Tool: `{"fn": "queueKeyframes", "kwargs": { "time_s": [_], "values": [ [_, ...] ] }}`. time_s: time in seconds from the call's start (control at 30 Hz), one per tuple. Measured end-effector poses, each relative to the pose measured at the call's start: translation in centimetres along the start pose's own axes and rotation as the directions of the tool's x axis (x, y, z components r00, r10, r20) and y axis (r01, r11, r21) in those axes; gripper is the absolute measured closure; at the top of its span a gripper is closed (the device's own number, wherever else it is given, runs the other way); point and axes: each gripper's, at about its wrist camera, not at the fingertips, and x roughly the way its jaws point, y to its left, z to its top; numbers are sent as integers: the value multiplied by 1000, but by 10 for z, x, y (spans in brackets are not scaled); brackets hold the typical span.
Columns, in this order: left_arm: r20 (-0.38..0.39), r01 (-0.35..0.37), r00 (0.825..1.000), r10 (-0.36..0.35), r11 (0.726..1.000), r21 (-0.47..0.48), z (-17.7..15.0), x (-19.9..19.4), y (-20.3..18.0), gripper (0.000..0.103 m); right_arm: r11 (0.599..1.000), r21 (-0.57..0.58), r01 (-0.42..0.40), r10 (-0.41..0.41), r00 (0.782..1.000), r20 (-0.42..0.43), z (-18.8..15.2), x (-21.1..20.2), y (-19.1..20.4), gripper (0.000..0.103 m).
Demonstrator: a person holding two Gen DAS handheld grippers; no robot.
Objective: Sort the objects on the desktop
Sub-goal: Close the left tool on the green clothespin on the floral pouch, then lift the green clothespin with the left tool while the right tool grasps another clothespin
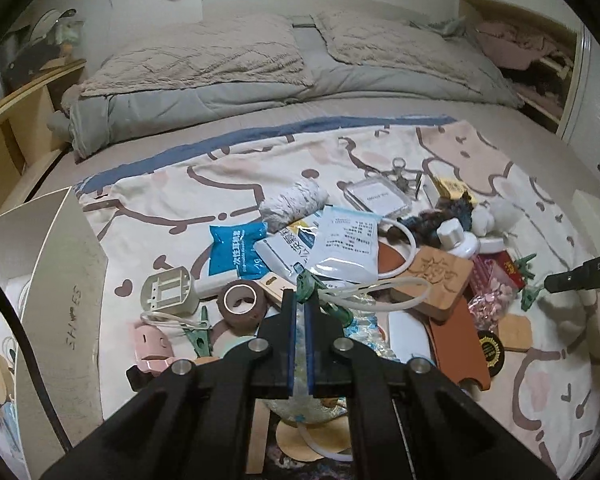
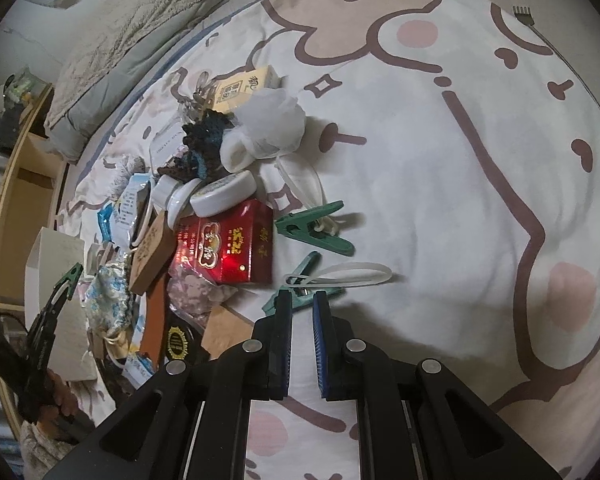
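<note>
A heap of small objects lies on a cartoon-print blanket (image 2: 420, 160). In the left wrist view, my left gripper (image 1: 300, 300) is shut on a green clothespin (image 1: 334, 310) with a white cord loop (image 1: 364, 296), lifted slightly above the heap. The right wrist view shows the same gripper (image 2: 70, 284) at far left with that pin (image 2: 73, 274) in its tips. My right gripper (image 2: 302, 300) points down at the blanket, its pads closed on another green clothespin (image 2: 308, 268) bearing a white loop (image 2: 340, 274). A third green clothespin (image 2: 312, 228) lies just beyond it.
A white cardboard box (image 1: 60, 280) stands open at the left. The heap holds a red box (image 2: 224, 248), a carved wooden block (image 1: 440, 284), a brown tape roll (image 1: 242, 304), white jars (image 2: 224, 196) and packets. A folded quilt (image 1: 220, 72) lies behind, with wooden shelving (image 1: 16, 132) at the left.
</note>
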Motion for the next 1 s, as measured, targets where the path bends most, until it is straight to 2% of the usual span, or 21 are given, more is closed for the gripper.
{"fn": "queueKeyframes", "kwargs": {
  "time_s": [0.17,0.33,0.6,0.63,0.7,0.73,1.0],
  "values": [
    [17,41,999,-40,999,-13,0,-11,2,98,999,28,-36,36,999,-1,3,0,-2,92],
    [24,113,993,-113,994,4,-2,-24,-4,98,998,53,-24,24,1000,7,3,1,-4,92],
    [-2,237,971,-238,969,61,-13,-42,-24,98,998,70,-2,2,1000,-2,2,5,-7,91],
    [-4,244,970,-244,967,72,-15,-43,-26,98,997,80,-5,6,1000,-6,2,6,-9,87],
    [-12,264,964,-264,959,100,-20,-47,-31,98,995,98,-12,13,1000,-8,1,6,-10,60],
    [-16,272,962,-272,956,111,-22,-48,-33,98,994,104,-17,19,1000,-14,1,7,-11,41],
    [-70,339,941,-331,919,204,-45,-55,-51,98,986,165,2,2,1000,-28,-2,13,-12,40]
  ]
}}
